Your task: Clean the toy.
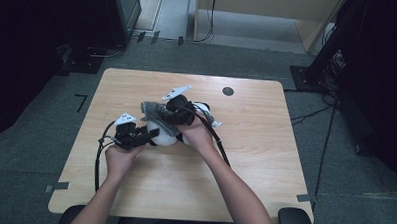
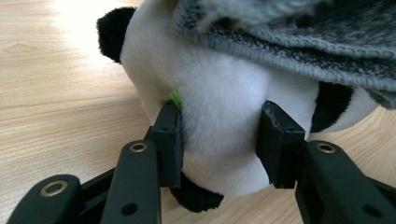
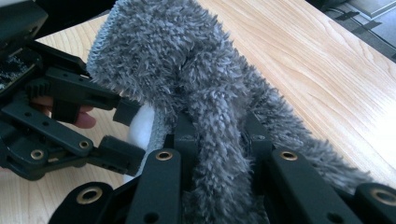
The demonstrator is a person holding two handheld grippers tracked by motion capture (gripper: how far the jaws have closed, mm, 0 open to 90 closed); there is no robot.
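snugly, left tongs [image 2: 219, 140] around plush panda [image 2: 219, 98], right tongs [image 3: 217, 140] pinching fuzzy grey cloth [image 3: 187, 60]

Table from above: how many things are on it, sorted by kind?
Plush panda: 1
Grey fuzzy cloth: 1
Hand-held grippers: 2, left gripper clamped on the panda, right gripper clamped on the cloth
Dark round disc set in the table: 1
Total: 5

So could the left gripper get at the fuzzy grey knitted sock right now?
Probably not: the left gripper is shut on the white and black plush panda, so it's occupied, though the sock drapes just above it.
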